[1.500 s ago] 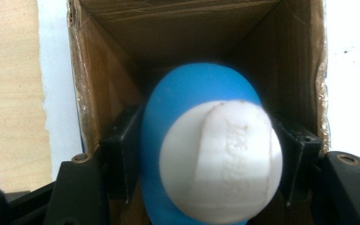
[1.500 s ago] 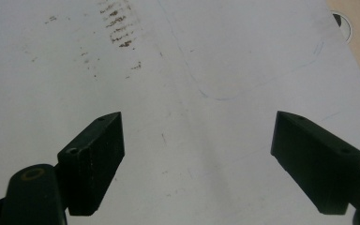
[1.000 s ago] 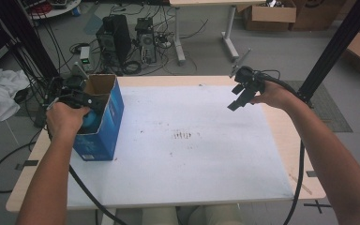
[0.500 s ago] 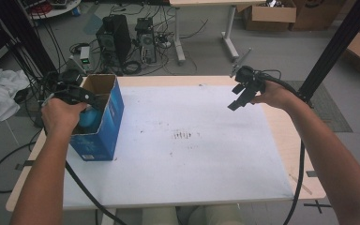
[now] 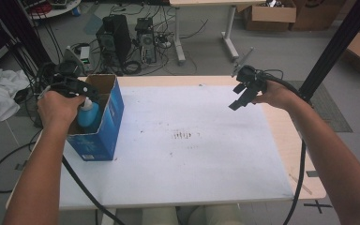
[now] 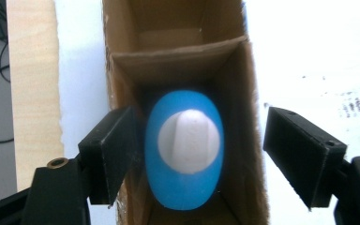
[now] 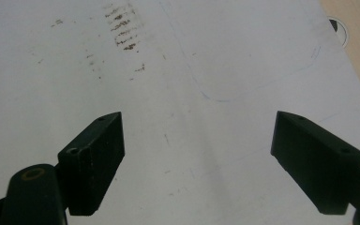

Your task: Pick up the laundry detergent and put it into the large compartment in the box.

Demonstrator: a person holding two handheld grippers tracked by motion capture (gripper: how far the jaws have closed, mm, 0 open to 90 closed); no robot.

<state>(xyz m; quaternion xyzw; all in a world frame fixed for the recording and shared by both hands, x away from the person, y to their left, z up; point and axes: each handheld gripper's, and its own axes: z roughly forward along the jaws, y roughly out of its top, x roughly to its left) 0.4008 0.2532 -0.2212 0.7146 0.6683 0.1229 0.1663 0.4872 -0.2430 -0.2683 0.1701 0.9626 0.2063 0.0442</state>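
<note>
A blue bottle (image 6: 184, 150) with a white cap stands upright inside an open blue cardboard box (image 5: 99, 124) at the table's left edge. My left gripper (image 6: 206, 157) hangs directly above the box, open, its jaws wide on either side of the bottle and not touching it. From the high view the bottle (image 5: 88, 115) shows in the box under my left hand. My right gripper (image 5: 243, 93) hovers open over the far right of the white table top (image 5: 192, 154), with nothing between its jaws (image 7: 201, 164).
Brown smudges (image 5: 183, 136) mark the middle of the white sheet. The box has a cardboard divider (image 6: 178, 51) behind the bottle. Computer towers (image 5: 117, 40), cables and cardboard boxes (image 5: 272, 16) sit on the floor beyond the table. A black pole (image 5: 333, 51) rises at the right.
My left hand and gripper have shifted back toward the far end of the box, uncovering the bottle. The right gripper has stayed where it was.
</note>
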